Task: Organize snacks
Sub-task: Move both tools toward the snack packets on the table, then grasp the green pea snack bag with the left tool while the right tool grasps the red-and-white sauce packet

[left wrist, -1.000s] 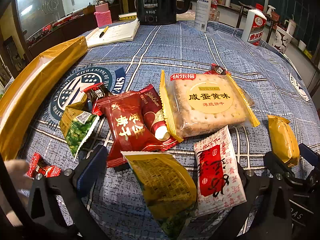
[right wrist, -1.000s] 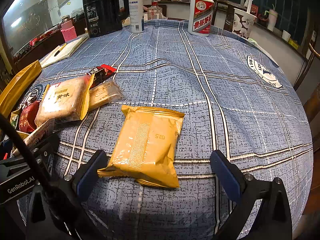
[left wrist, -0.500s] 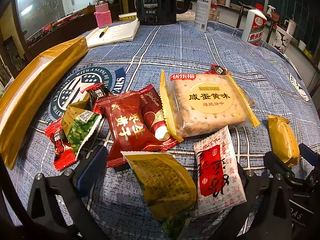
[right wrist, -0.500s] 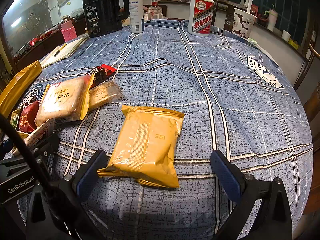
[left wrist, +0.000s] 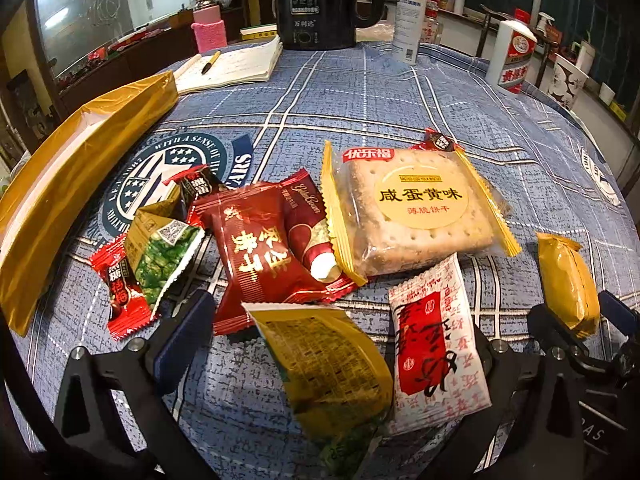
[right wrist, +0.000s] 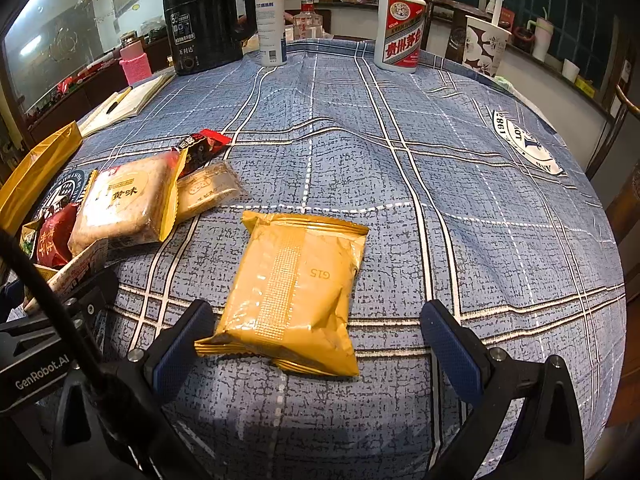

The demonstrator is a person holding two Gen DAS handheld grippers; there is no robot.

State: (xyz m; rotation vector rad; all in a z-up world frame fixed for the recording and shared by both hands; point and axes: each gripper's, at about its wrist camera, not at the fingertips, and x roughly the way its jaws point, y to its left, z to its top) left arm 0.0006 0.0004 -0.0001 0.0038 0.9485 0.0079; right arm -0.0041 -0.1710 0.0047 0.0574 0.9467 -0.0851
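Snack packets lie in a pile on the blue plaid tablecloth. In the left wrist view my open, empty left gripper straddles a yellow-green packet and a white-and-red packet. Beyond lie a dark red packet, a large cracker pack, a green pea packet and a small red candy. In the right wrist view my open right gripper straddles the near end of a plain yellow packet, which also shows in the left wrist view.
A long yellow box lies at the left. At the far edge stand a black kettle, a spray bottle, a white-and-red liquor bottle and a paper cup. An open notebook with a pen lies far left.
A hand at the lower left set the small red candy beside the green pea packet, then left the view. Both grippers have stayed in place.
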